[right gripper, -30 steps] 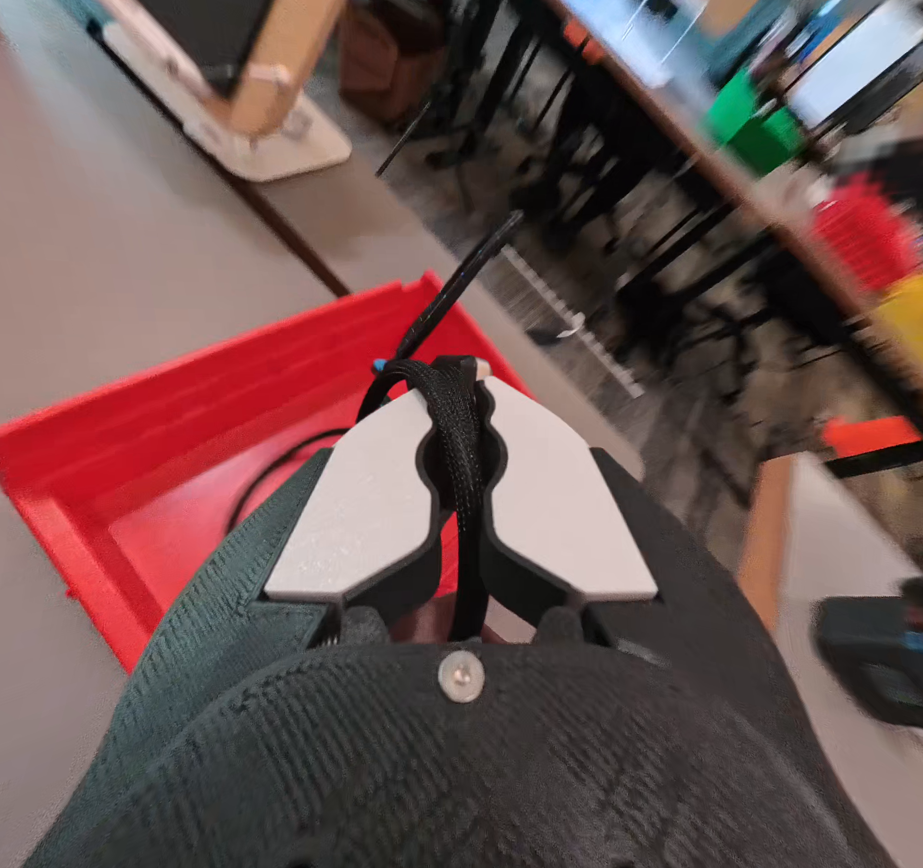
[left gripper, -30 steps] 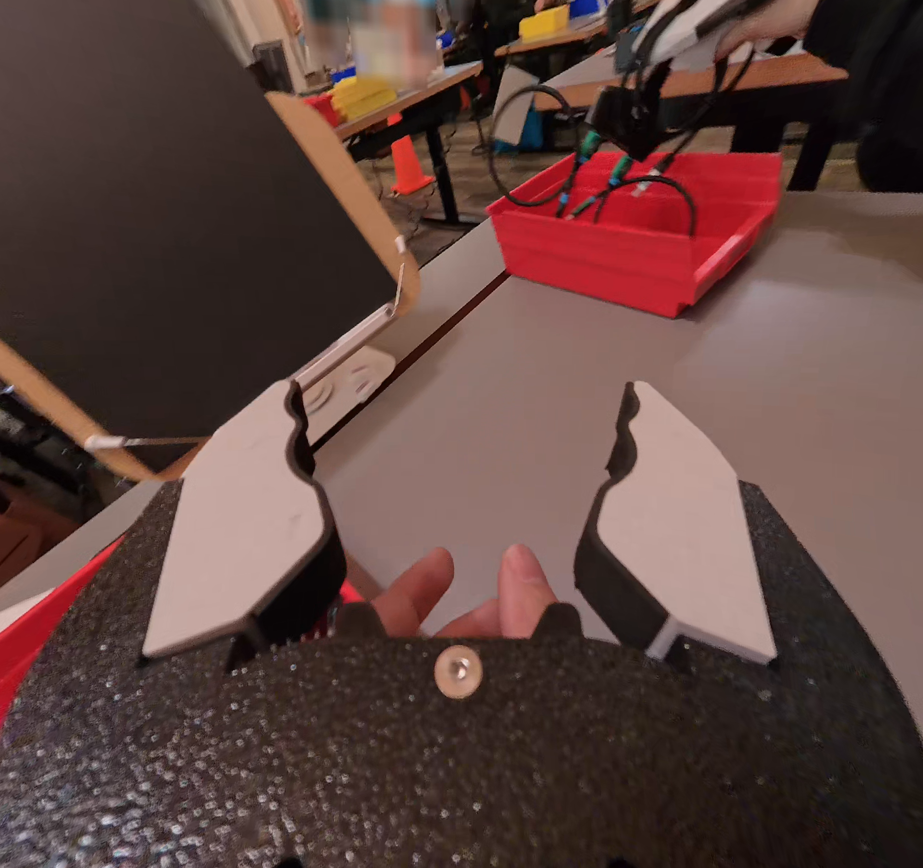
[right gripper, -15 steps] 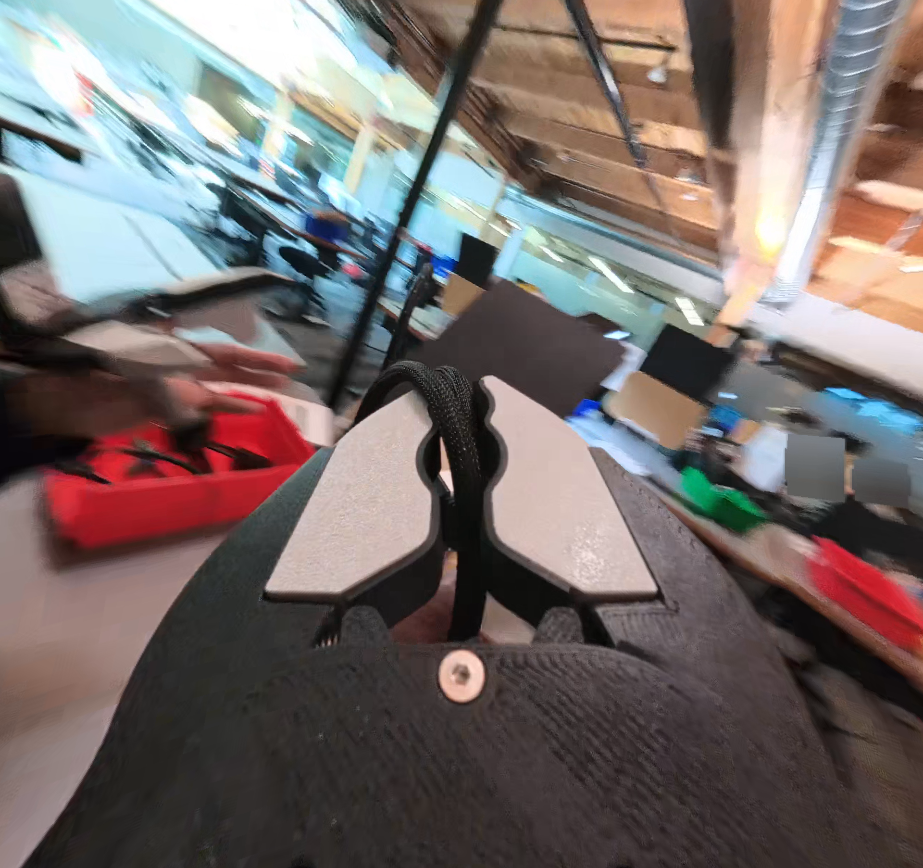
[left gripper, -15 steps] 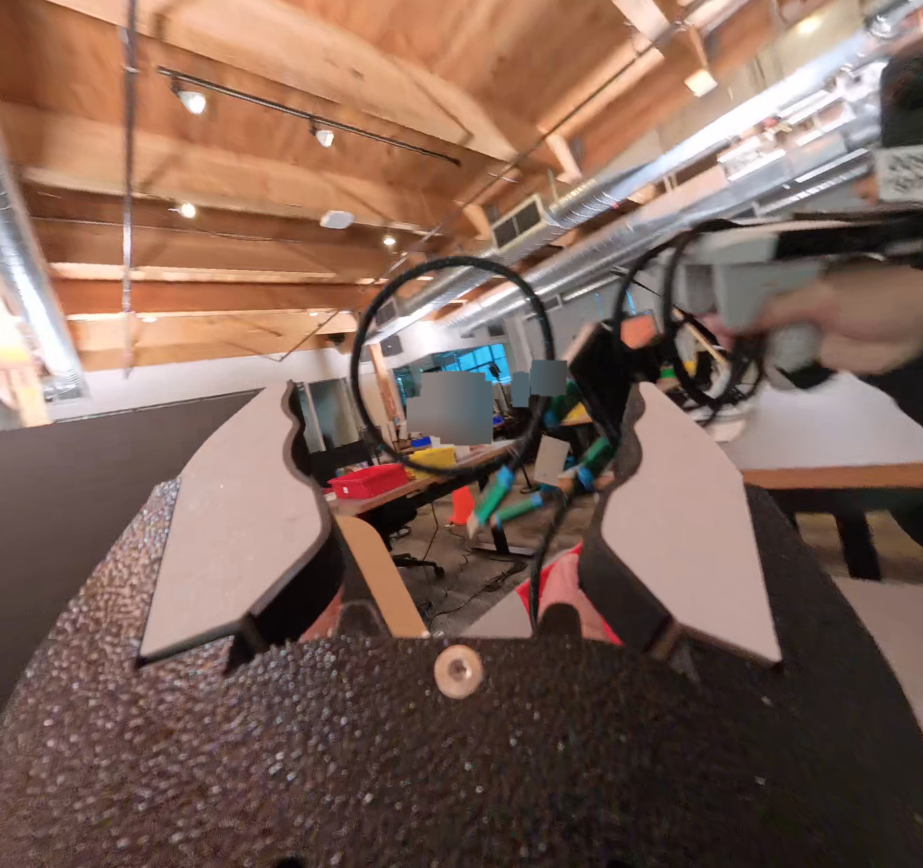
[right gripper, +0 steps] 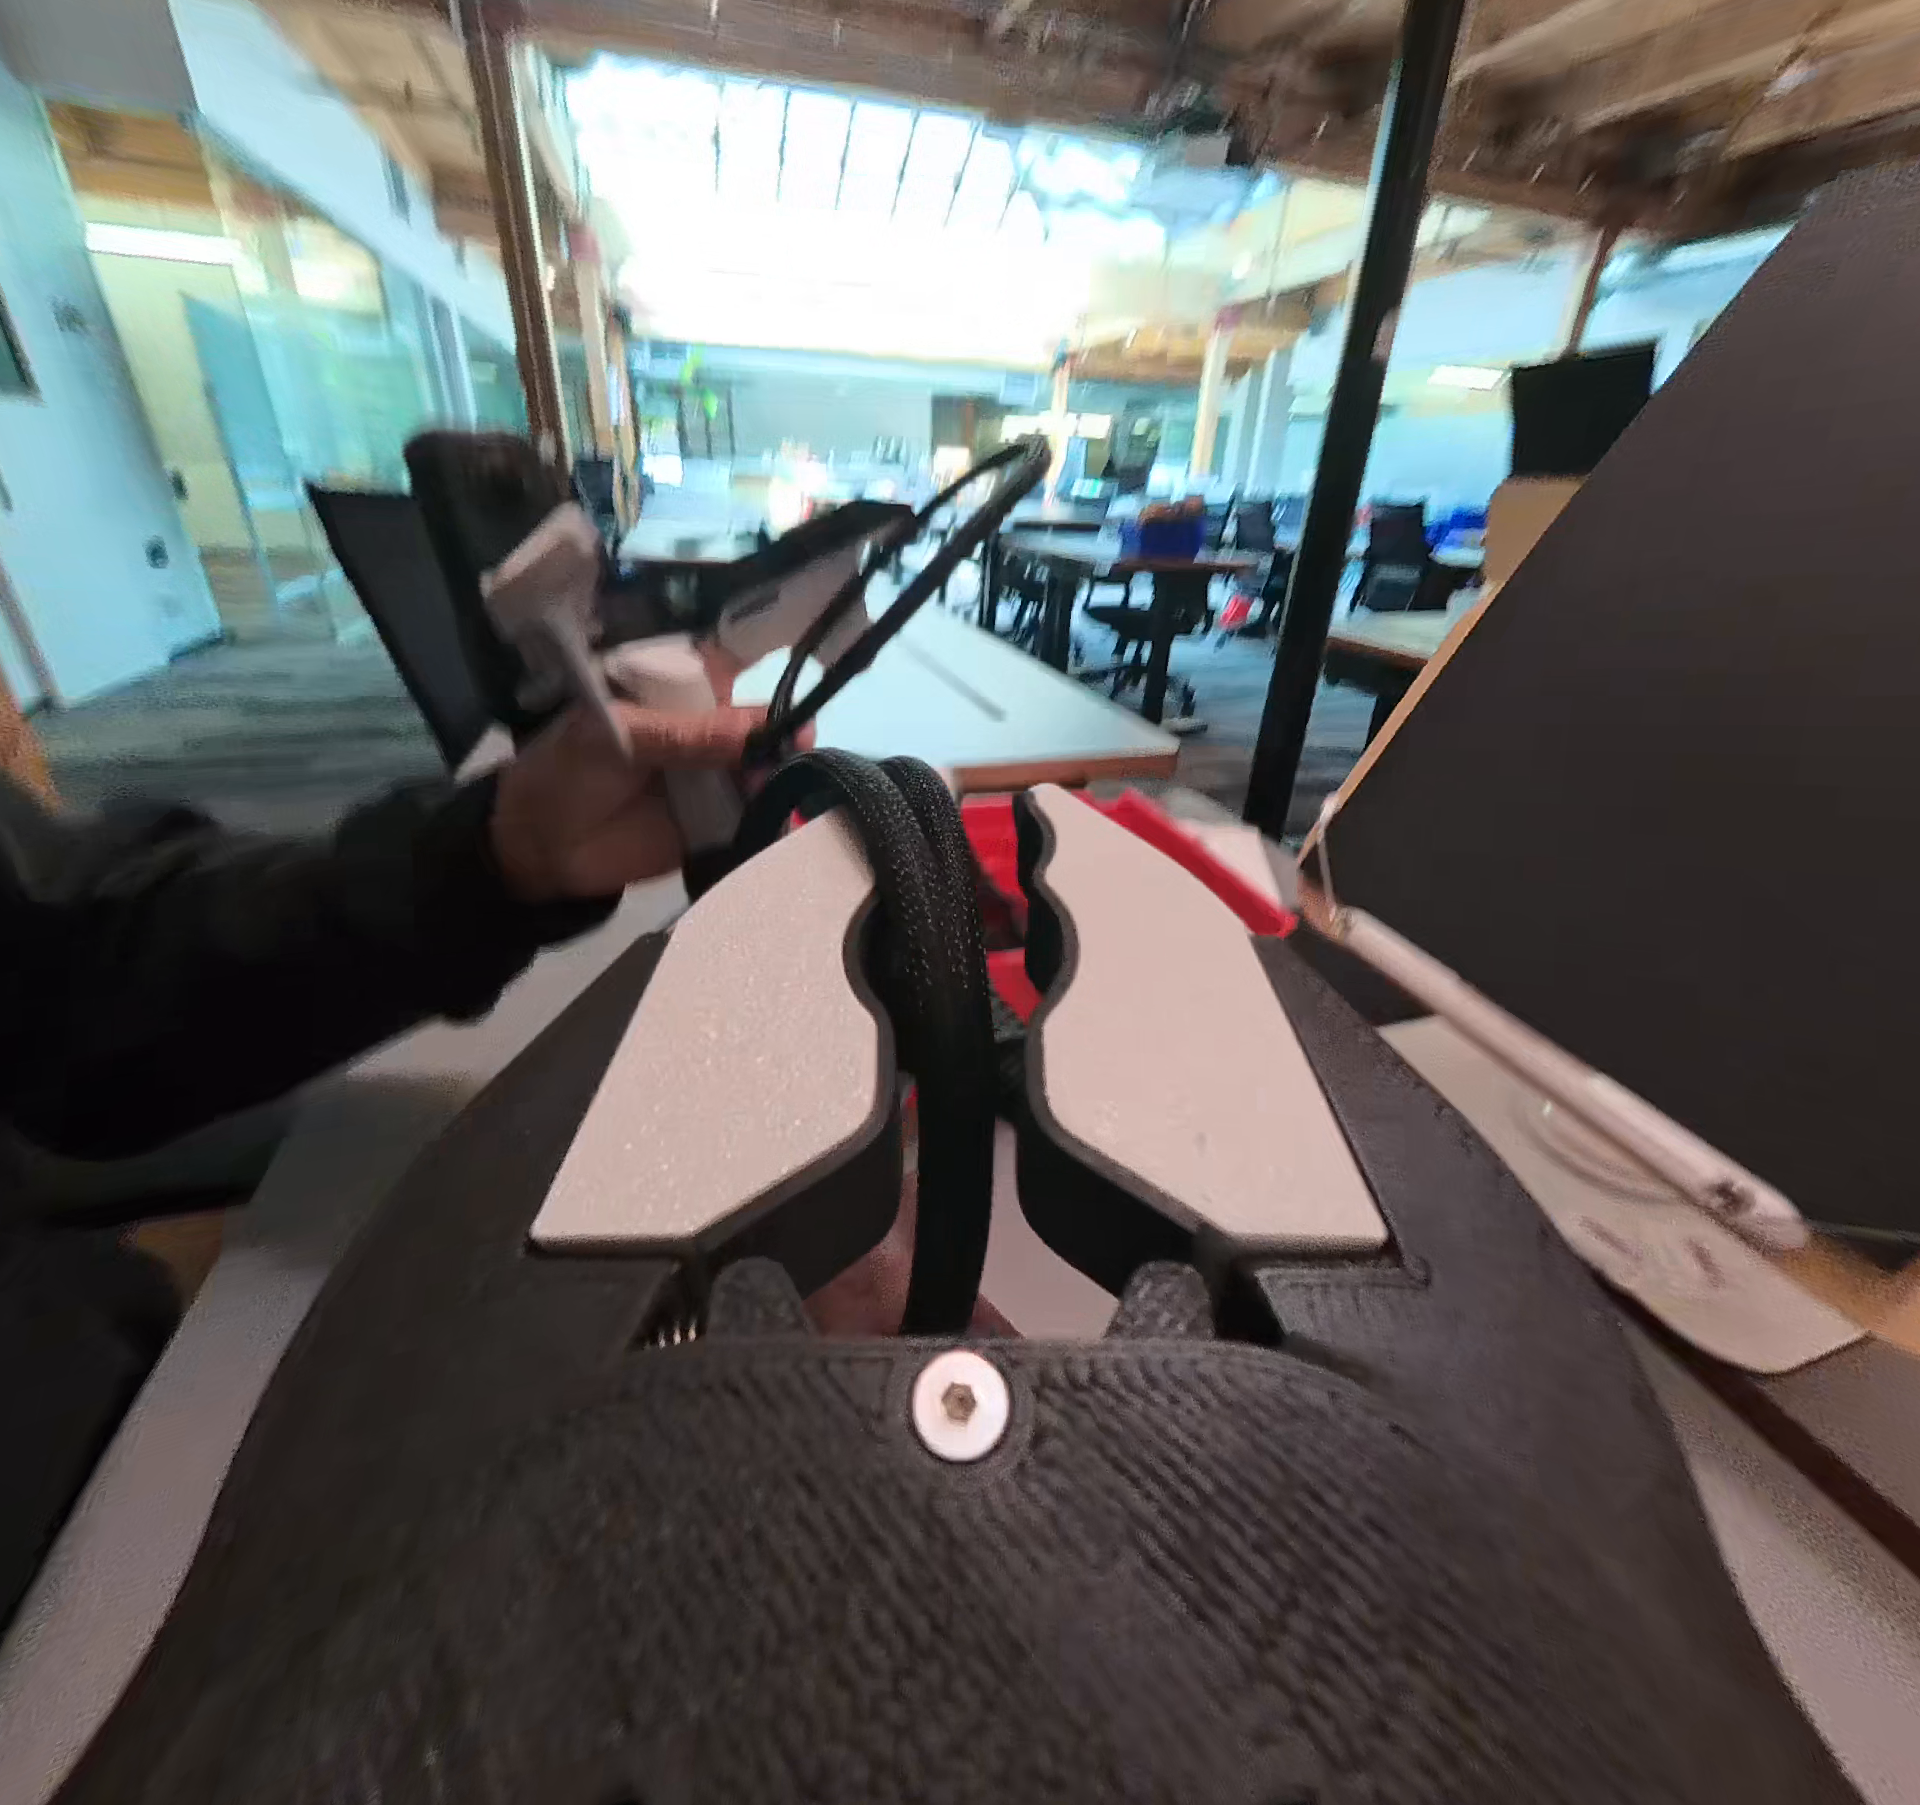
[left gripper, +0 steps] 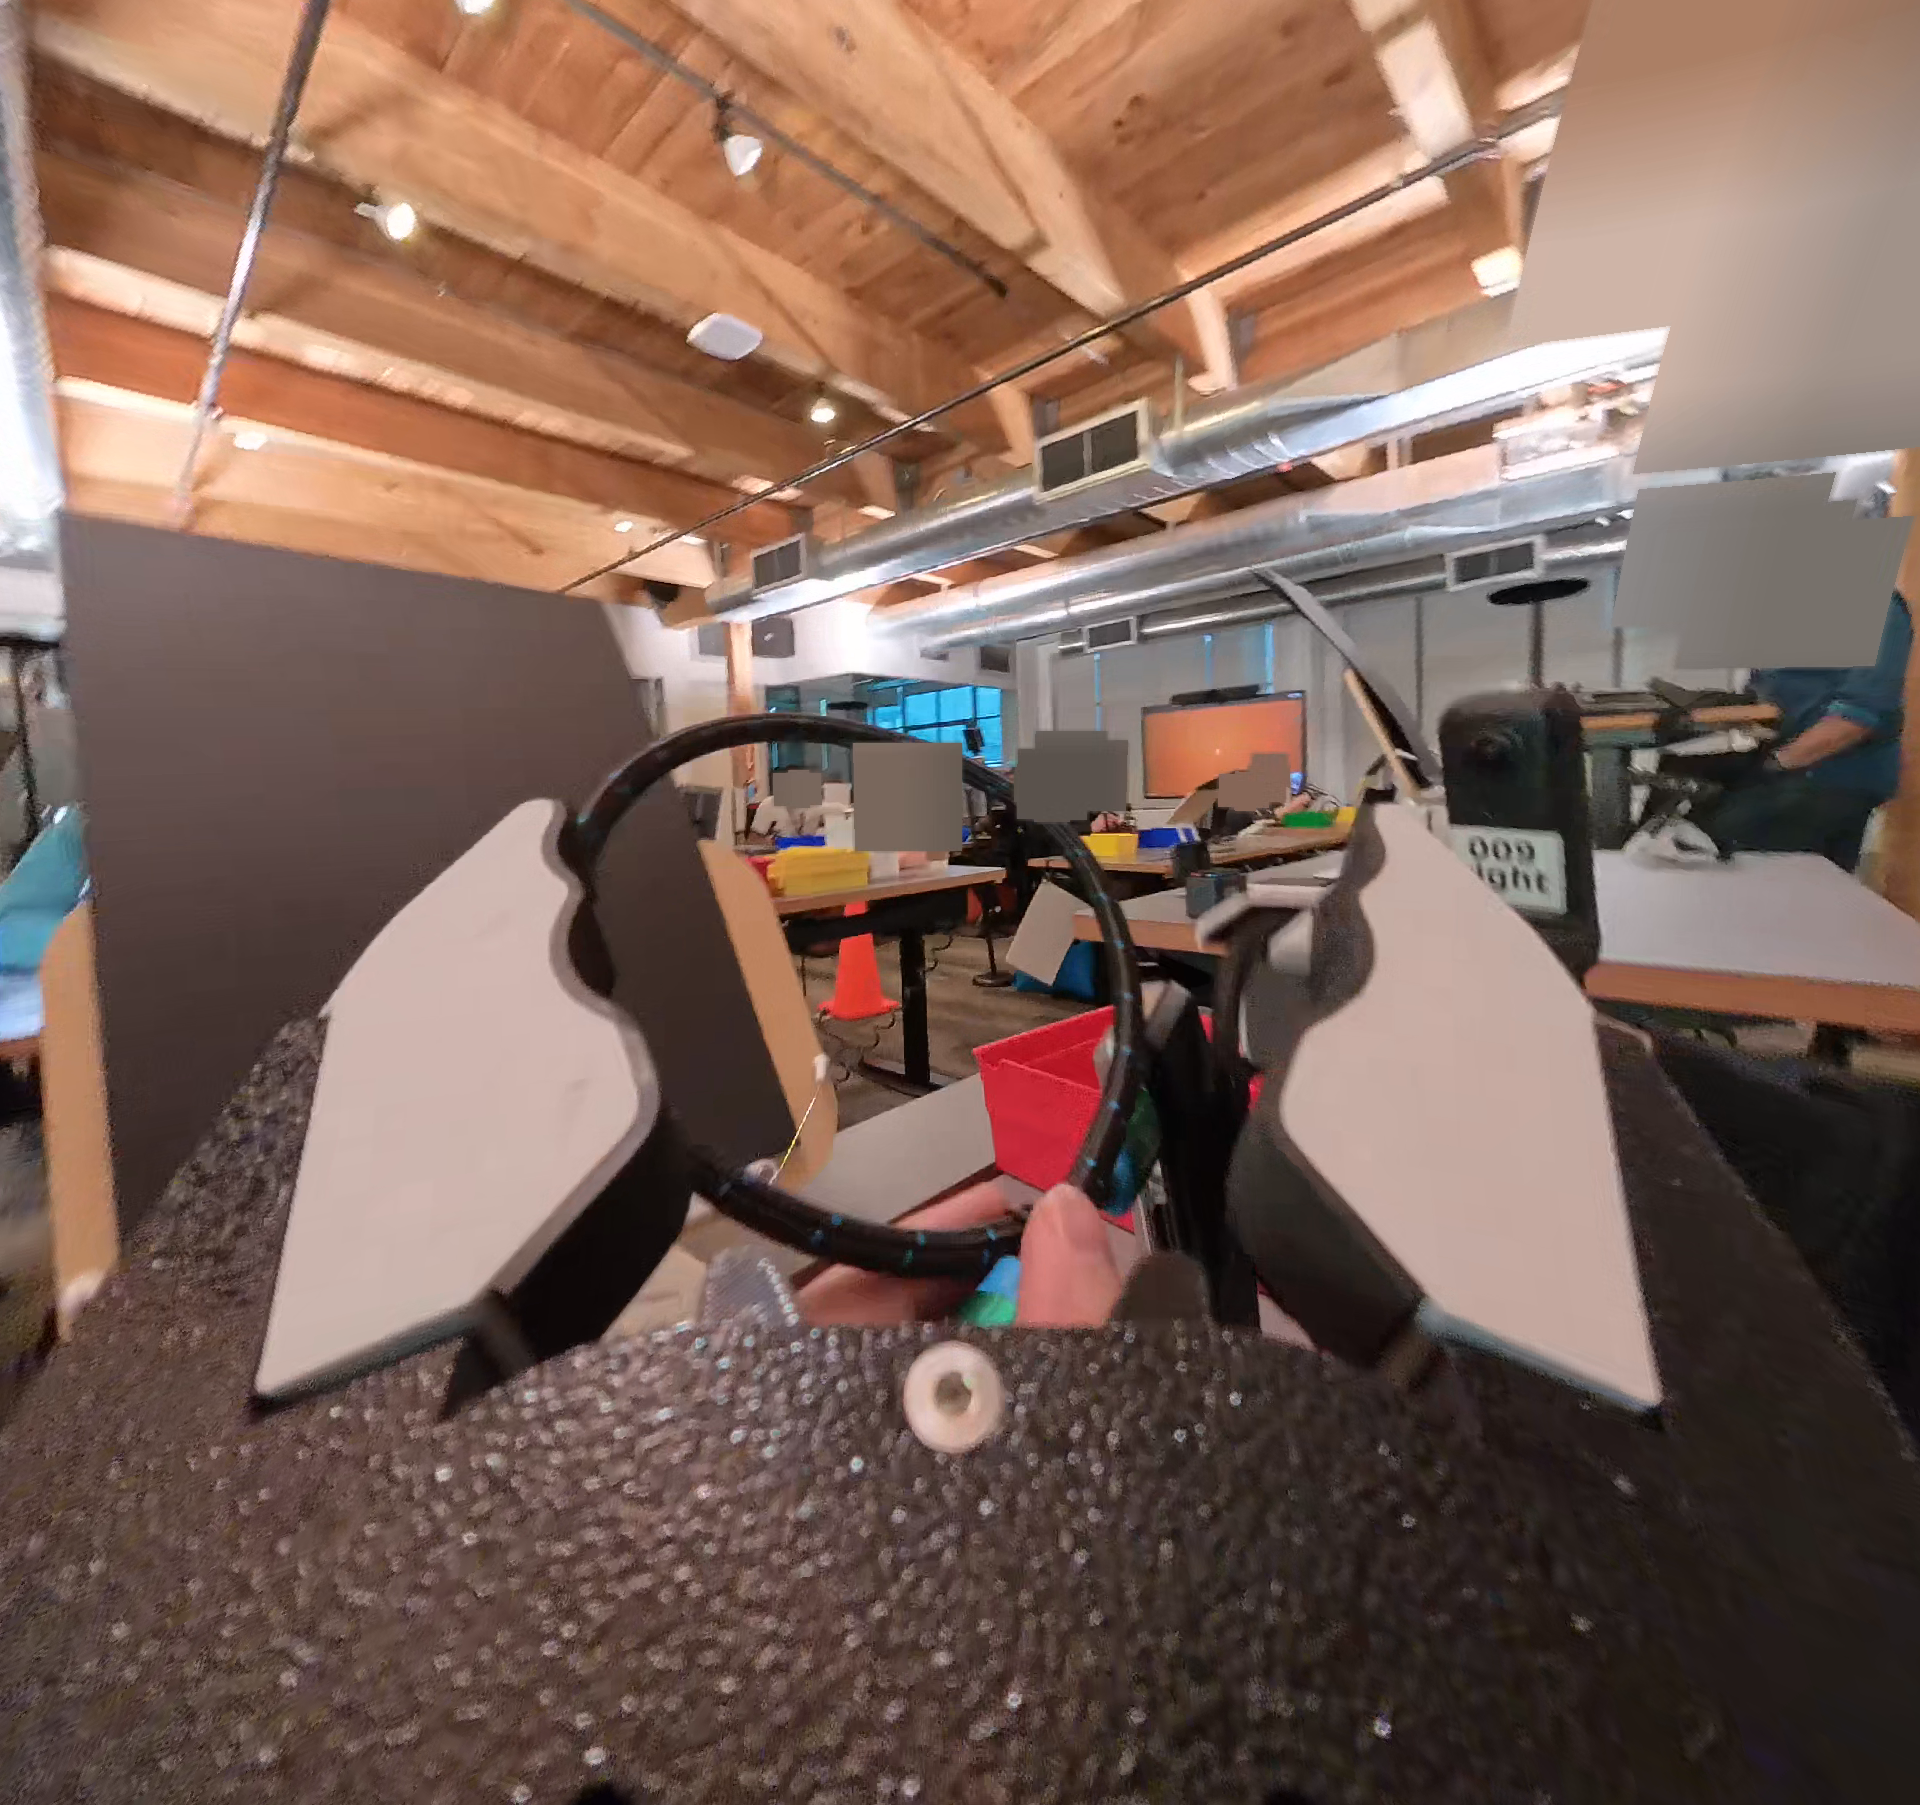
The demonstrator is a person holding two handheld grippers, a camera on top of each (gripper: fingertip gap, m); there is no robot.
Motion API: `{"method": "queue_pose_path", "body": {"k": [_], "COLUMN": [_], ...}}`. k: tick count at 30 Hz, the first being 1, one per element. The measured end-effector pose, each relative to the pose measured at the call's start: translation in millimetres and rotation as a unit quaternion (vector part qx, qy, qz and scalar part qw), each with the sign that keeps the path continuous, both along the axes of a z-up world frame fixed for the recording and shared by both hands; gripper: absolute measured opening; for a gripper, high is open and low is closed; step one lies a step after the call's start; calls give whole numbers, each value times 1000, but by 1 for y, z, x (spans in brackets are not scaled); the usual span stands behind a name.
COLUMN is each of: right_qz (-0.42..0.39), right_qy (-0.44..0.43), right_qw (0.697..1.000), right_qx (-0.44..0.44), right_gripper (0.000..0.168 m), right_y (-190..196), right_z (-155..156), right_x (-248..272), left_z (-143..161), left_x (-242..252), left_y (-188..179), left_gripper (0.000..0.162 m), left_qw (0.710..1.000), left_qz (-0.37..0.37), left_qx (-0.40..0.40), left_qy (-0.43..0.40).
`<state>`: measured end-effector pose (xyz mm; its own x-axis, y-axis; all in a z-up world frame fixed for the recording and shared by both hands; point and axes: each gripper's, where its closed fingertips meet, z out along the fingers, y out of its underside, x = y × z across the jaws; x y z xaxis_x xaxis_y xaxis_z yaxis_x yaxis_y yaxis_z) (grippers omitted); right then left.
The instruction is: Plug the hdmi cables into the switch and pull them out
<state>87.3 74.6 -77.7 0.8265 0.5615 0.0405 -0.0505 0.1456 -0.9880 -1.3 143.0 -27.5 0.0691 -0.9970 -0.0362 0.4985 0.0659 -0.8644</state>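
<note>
My left gripper (left gripper: 956, 815) is open, its fingers wide apart. A black braided hdmi cable (left gripper: 1117, 1007) with blue flecks loops through the gap between them, touching neither pad that I can see. A person's fingertips (left gripper: 1060, 1246) and green and blue plug ends (left gripper: 1132, 1142) sit low in that gap. My right gripper (right gripper: 935, 810) is shut on a doubled black braided cable (right gripper: 935, 934), with a thin gap on the right side. The right gripper's camera housing (left gripper: 1507, 799) shows just behind my left gripper's right finger. The switch is not clearly visible.
A red bin (left gripper: 1039, 1080) stands on the grey table (left gripper: 904, 1153) just ahead, also in the right wrist view (right gripper: 1205, 872). A black board on cardboard (left gripper: 364, 820) stands left. A hand (right gripper: 592, 820) holds the left gripper. A black pole (right gripper: 1340, 405) rises behind.
Both grippers rose from the table and bin and tilted up. The right one carried the cable toward the left, whose open fingers now frame the loop. The right jaws eased slightly.
</note>
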Motion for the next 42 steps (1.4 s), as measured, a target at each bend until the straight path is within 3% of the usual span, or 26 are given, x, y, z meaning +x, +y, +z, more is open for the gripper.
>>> {"method": "queue_pose_path", "body": {"k": [2,4,6,10,15,19,21,22,24,26,27,29,31,34,36,42], "right_qz": [30,42,26,12,49,53,4,-48,-101,-78,-55,45,81,67,62,-1], "right_qy": [-45,-82,-107,-110,-147,-179,-212,-237,-267,-234,-175,-83,-103,-150,-181,-266], "right_qw": [998,995,993,990,978,967,962,959,958,963,970,978,977,974,970,961], "right_qx": [-37,-36,-52,-87,-137,-175,-171,-147,-22,112,158,184,169,158,150,80], "right_gripper": [19,23,46,75,86,83,89,93,82,85,88,89,102,87,87,117], "right_y": [-2,-12,-20,-36,-58,-73,-74,-69,-65,-74,-80,-86,-71,-39,-25,14], "right_z": [-27,-39,-48,-51,-73,-89,-89,-82,-52,-18,-1,11,-5,-35,-50,-101], "right_x": [-10,-13,-6,9,14,28,47,60,59,41,33,11,-10,-40,-59,-77], "left_z": [-2,-4,-7,-12,-26,-39,-42,-44,-45,-47,-48,-48,-46,-44,-49,-73], "left_x": [-7,-10,-10,-11,-4,-1,-3,-3,-1,4,8,13,15,16,15,16], "left_y": [7,6,5,11,18,20,22,22,20,12,6,-7,-18,-23,-27,-26], "left_gripper": [121,123,130,132,134,134,134,134,134,133,133,133,132,133,133,123], "left_qw": [999,999,998,997,993,990,990,990,990,990,989,988,986,981,976,973], "left_qz": [4,-6,-26,-23,-23,-27,-12,0,20,5,-11,-55,-95,-139,-164,-153], "left_qx": [-30,-42,-60,-69,-82,-98,-92,-81,-62,-51,-50,-48,-56,-95,-118,-149], "left_qy": [-10,-9,1,26,79,102,108,114,121,131,136,138,129,98,86,87]}}
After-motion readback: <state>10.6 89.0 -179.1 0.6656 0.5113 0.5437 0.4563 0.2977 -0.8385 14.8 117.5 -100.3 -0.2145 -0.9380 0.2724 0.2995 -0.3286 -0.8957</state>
